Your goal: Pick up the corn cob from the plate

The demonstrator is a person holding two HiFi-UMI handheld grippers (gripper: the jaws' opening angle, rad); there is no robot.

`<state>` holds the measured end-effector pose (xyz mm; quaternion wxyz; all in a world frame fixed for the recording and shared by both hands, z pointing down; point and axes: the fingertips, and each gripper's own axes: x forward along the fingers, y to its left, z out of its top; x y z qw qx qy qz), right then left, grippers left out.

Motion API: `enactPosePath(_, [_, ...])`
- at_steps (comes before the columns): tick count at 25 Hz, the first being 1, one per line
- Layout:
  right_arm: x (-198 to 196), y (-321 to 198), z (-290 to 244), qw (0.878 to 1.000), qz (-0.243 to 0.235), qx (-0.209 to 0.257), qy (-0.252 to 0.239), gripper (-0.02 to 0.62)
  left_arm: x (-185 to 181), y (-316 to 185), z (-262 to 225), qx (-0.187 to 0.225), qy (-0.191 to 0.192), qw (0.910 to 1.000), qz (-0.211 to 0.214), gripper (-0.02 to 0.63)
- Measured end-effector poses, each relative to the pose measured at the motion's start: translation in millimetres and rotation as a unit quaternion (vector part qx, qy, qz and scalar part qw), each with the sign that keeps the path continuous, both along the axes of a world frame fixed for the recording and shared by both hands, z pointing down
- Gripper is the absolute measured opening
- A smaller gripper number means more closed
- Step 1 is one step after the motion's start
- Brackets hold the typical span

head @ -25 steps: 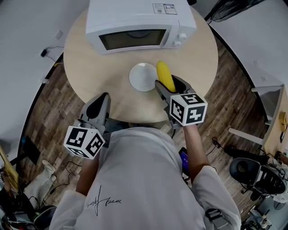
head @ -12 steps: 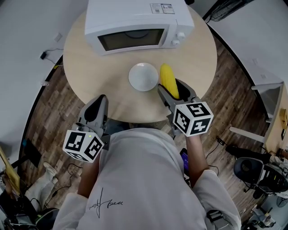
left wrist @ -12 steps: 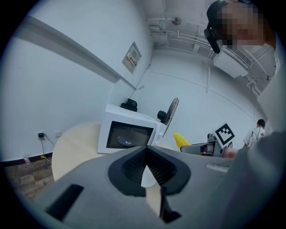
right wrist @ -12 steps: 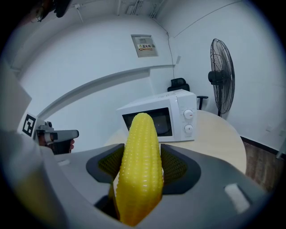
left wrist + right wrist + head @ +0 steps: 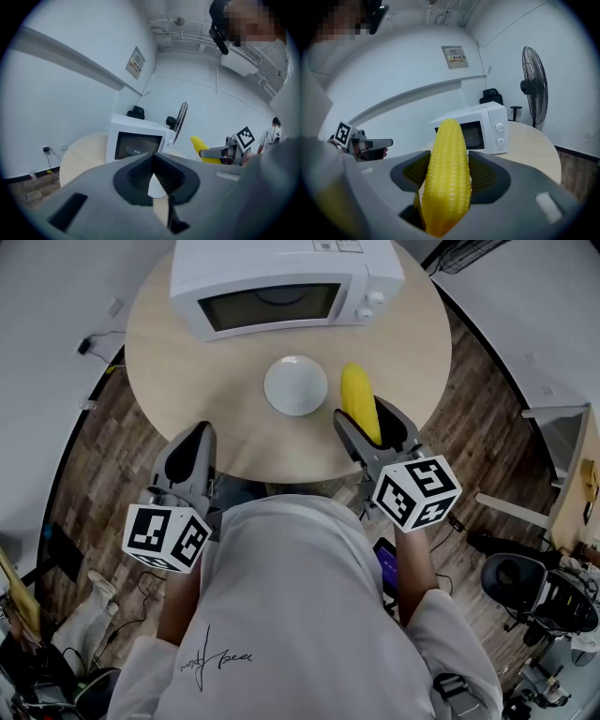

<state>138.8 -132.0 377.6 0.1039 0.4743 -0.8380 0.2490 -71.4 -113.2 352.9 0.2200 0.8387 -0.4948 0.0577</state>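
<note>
Corn cob (image 5: 449, 178) gripped between right claw (image 5: 367, 424) jaws, clear of plate (image 5: 295, 385); left claw (image 5: 152, 164) closed, empty

I see a white short-sleeved T-shirt (image 5: 300, 615) with small dark handwritten script (image 5: 216, 662) low on its back. My left gripper (image 5: 193, 439) and right gripper (image 5: 366, 418) are grey-bodied with dark ribbed pads (image 5: 137, 174). Each carries a white cube (image 5: 167, 537) printed with black square markers.

Left gripper (image 5: 153, 158) jaws together, nothing between them. Ahead: white microwave (image 5: 137, 143) on round bench (image 5: 79, 157). Right gripper (image 5: 207, 152) clamps corn cob (image 5: 198, 142) (right of microwave).
</note>
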Motion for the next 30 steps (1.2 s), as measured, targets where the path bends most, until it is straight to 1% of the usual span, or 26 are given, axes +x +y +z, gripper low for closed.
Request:
enactPosePath(4, [0.7,-1.3,-6.5,1.000,-0.003,0.008,-0.017,0.268,0.8,-0.3,-0.5,-0.001,0.001,1.0000,0.002,-0.009])
enactPosePath(12, [0.5,-1.1,-5.7,1.000,-0.008,0.004,-0.018,0.268,-3.0,1.1,1.1,-0.008,0.002,1.0000,0.001,-0.009])
enactPosePath(17, [-0.4,-3.5,-0.6,1.000,-0.012,0.000,-0.015,0.268,-5.3,0.8,2.5,-0.004,0.005,1.0000,-0.003,-0.009])
enactPosePath(24, [-2.4,-1.2,-2.7,1.000,-0.020,0.000,-0.012,0.268,-0.1,3.9,3.5,-0.009,0.009,0.9999,0.006,-0.008])
enactPosePath(30, [-0.1,-3.5,3.4,0.999,-0.017,-0.012,-0.026,0.268,-1.1,0.6,6.0,-0.007,0.011,0.9999,-0.005,-0.009])
